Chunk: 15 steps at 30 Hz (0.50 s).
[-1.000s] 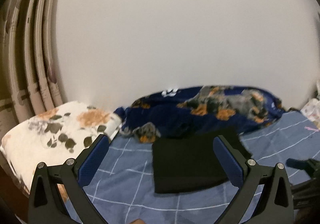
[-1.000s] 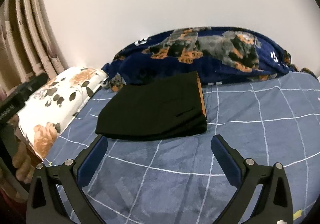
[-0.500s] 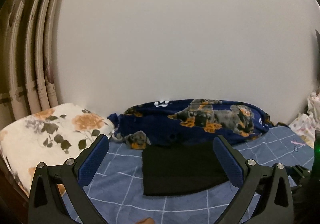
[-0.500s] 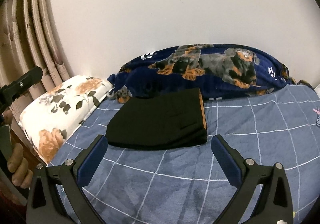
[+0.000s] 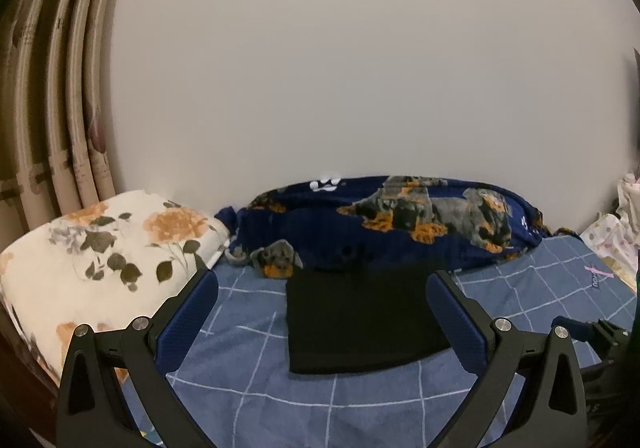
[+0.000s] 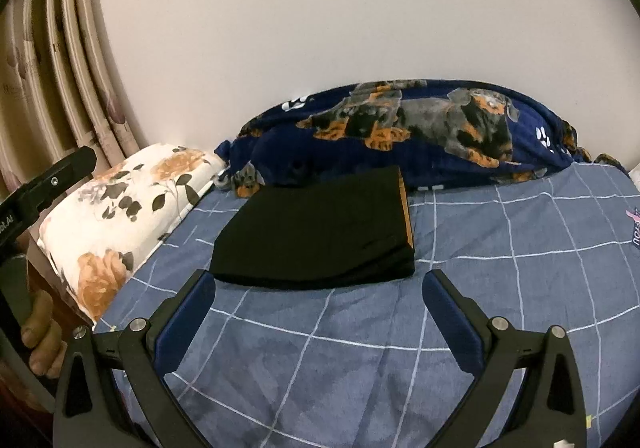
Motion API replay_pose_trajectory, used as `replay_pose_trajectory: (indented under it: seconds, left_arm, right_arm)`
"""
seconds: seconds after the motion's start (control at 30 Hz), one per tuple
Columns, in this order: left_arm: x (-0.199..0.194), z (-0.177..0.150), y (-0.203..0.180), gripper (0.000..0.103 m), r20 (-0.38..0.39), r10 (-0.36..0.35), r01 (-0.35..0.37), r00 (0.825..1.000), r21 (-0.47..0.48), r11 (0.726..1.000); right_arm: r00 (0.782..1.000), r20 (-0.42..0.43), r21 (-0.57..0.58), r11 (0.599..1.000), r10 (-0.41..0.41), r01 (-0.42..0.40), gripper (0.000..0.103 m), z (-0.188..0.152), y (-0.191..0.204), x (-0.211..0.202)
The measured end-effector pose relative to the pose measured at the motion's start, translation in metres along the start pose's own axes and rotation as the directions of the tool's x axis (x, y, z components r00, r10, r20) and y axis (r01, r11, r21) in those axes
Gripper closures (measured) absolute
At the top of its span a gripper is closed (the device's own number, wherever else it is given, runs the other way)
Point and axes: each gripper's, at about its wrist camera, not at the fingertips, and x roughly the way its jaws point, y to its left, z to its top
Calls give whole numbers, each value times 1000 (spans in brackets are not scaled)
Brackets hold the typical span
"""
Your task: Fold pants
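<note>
**Folded pants rest at the bed's far edge**

Both grippers — left gripper (image 5: 320,312) and right gripper (image 6: 318,312) — hover over the blue checked bed (image 6: 360,368), fingers spread wide, holding nothing. Beyond them, the black pants (image 6: 316,240) lie folded near the far edge — just before a dog-print blanket (image 6: 420,131), beside a floral pillow (image 6: 120,207).

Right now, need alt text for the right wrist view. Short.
Folded black pants lie flat on a blue checked bedsheet, ahead of the open, empty right tool. Behind them, a navy dog-print blanket sits against the wall; a floral pillow lies to the left.
</note>
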Motion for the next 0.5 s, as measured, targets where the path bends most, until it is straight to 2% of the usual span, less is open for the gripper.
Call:
replay_pose_trajectory:
  seconds: [0.33, 0.5]
  left_arm:
    - [22, -13, 4, 0, -46, -42, 40, 998, -44, 998]
    - [26, -21, 1, 0, -55, -35, 34, 998, -24, 999]
  right_arm:
    - [1000, -25, -3, 1000, 0, 0, 0, -4, -2, 7]
    - [999, -35, -10, 1000, 0, 0, 0, -5, -2, 11]
